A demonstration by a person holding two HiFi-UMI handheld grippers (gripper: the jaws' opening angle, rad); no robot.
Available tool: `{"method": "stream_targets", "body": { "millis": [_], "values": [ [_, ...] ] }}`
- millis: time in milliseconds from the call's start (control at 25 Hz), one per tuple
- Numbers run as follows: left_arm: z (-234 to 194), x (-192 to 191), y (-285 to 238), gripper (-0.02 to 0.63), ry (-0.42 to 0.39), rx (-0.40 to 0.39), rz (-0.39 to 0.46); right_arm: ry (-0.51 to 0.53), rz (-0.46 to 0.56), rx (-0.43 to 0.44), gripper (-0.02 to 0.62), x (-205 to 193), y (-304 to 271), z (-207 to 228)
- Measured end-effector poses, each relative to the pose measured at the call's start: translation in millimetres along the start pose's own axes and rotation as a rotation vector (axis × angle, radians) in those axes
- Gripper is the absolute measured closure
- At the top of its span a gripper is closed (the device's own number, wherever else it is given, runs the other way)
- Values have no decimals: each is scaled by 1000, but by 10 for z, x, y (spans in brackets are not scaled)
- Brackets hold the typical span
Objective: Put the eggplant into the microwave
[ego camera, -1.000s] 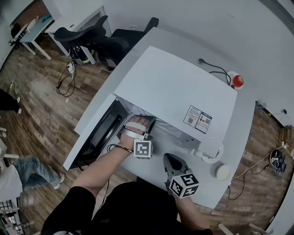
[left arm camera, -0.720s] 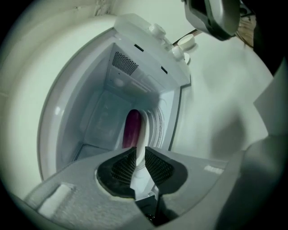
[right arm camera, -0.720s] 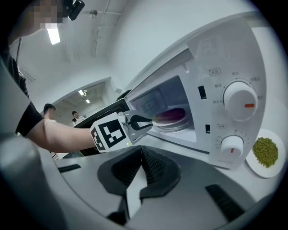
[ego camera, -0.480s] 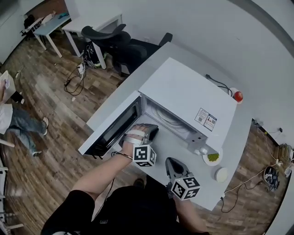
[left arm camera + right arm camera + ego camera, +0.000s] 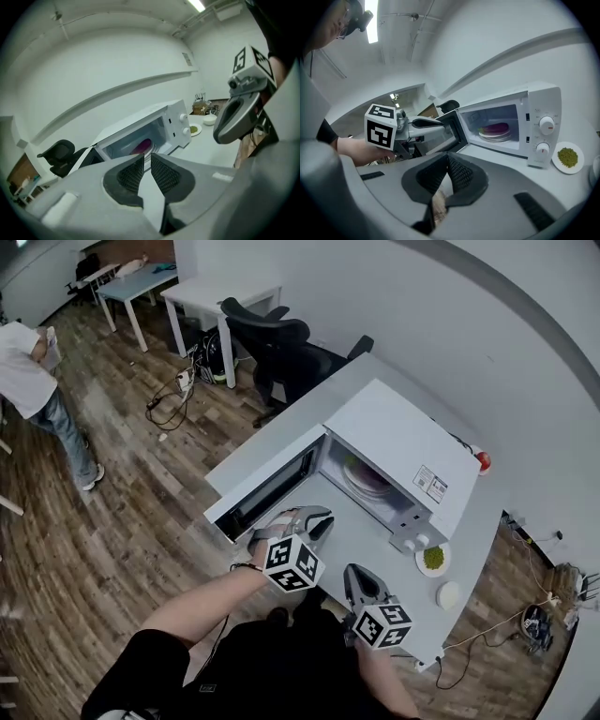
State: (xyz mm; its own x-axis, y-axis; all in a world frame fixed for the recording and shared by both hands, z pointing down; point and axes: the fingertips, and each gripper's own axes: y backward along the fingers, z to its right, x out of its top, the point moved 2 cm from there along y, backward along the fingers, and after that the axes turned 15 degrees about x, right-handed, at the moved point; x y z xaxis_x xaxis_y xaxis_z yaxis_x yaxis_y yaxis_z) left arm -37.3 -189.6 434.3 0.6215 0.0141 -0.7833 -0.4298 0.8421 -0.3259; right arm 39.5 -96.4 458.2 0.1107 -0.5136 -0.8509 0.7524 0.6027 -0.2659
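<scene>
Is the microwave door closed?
No, the microwave door hangs wide open, showing the purple eggplant on its plate inside.

Purple eggplant [image 5: 497, 127], white microwave [image 5: 398, 432], green food [image 5: 567, 155] on white plate [image 5: 556, 162], brown wood-plank floor [image 5: 122, 493]

Eggplant [image 5: 495, 127] on plate [image 5: 494, 136] inside microwave [image 5: 544, 100]; dish [image 5: 567, 157] right of microwave.

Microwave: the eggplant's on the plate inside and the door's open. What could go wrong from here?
The door hangs wide open near the left gripper; pushing it shut hard might jolt the eggplant off its plate. The small dish of green food sits right beside the microwave, so a careless sweep of the right gripper could probably knock it.
</scene>
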Motion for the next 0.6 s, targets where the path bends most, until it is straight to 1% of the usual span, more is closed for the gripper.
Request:
{"method": "stream_targets", "body": {
  "millis": [320, 480, 600],
  "values": [
    [-87, 183, 473, 557, 237, -27, -4, 11, 42, -34, 580, 119, 306, -231],
    [-3, 249, 631, 557, 363, -77, -20, 17, 69, -53, 580, 172, 492, -286],
    [148, 339, 760, 557, 427, -125, -27, 33, 94, -67, 580, 223, 657, -304]
  ]
}}
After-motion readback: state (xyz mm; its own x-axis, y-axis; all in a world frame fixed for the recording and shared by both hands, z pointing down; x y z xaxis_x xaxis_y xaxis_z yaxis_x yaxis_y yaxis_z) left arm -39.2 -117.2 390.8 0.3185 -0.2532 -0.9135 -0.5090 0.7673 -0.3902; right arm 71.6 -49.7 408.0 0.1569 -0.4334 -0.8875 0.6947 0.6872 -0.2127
